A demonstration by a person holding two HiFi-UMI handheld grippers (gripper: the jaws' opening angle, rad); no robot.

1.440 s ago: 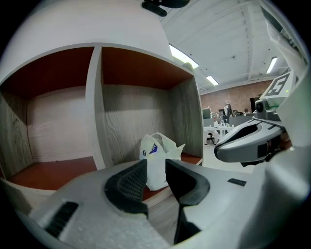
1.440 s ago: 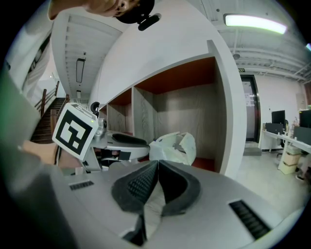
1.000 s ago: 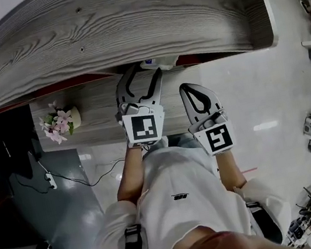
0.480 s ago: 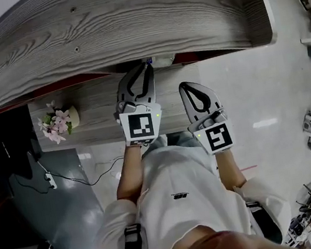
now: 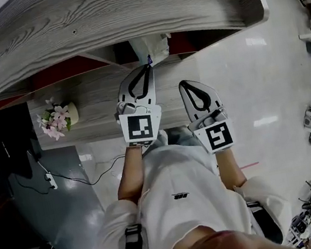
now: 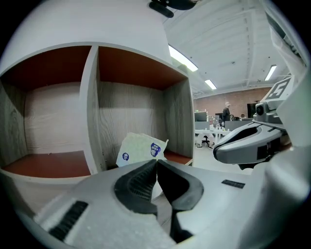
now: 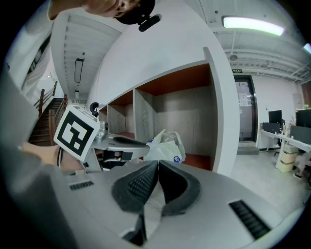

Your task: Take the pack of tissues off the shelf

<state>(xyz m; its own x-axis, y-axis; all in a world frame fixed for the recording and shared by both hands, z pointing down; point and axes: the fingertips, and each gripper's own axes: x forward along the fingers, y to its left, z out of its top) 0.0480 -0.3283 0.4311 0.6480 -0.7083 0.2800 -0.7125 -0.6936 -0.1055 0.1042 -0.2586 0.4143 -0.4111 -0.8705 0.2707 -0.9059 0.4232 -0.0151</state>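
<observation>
The left gripper (image 5: 147,67) had closed its jaws: 1 second before they stood wide apart around the pack of tissues (image 5: 152,49), and they had just been closing until their tips met. They were clenched on the near edge of the pack's wrapper. More of the pack also showed from under the top board of the shelf (image 5: 95,18) than before.

The pack sat tilted at the front of the right-hand compartment, just to the right of the upright divider (image 6: 92,107), with its near edge hidden behind the left gripper's tips. From the right gripper view its clear wrapper looked bunched where that gripper met it. Blue round marks showed on the near face of the pack.

The right gripper (image 5: 187,84) hung to the right of the left one, nearer the person and apart from the pack. Its jaws were pressed together with nothing between them.

Far to the left, a pot of pink flowers (image 5: 59,119) stood on the lower wooden board, well apart from both grippers.
</observation>
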